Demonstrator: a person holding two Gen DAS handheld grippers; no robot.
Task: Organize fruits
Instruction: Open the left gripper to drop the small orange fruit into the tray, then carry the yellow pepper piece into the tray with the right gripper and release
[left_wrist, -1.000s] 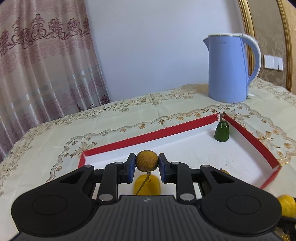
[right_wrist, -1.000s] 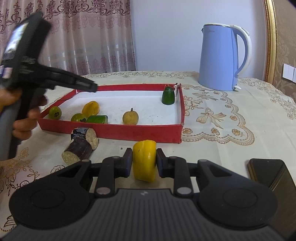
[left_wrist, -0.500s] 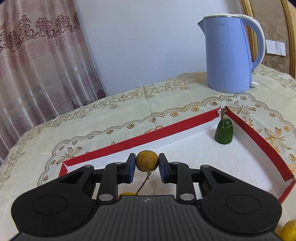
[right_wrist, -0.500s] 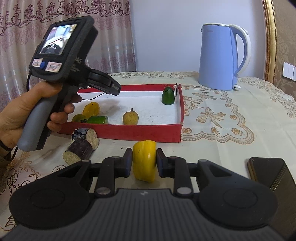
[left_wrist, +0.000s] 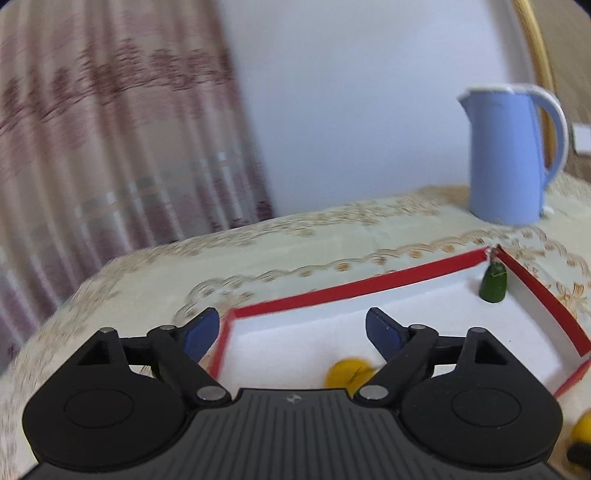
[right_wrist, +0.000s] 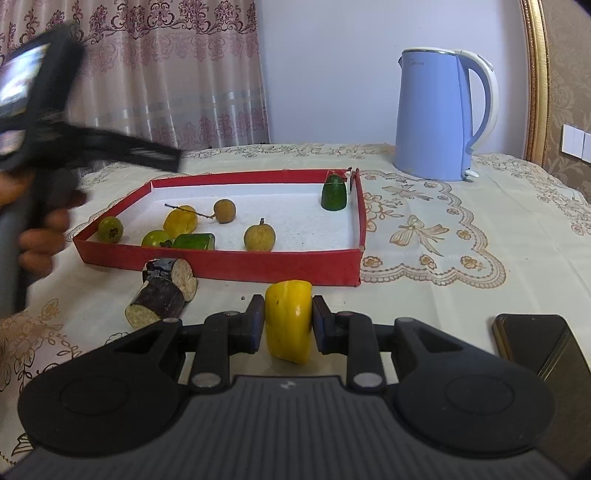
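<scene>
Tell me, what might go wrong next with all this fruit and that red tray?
1. The small brown fruit lies loose near the yellow fruit; it may roll when the next piece lands.
2. The right hand-held gripper grips a yellow piece close before the red tray; carried low, it could catch the wall.
3. The left hand-held gripper, jaws just opened, hangs over the tray and may cross that path.

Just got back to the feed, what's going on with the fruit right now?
A person is sorting fruit into the red tray. The left tongs have just been opening and now stand wide with nothing between them; a small brown fruit with a twig lies in the tray. The right tongs are shut on a yellow pepper piece in front of the tray. A sugarcane piece sits outside on the tablecloth.
</scene>
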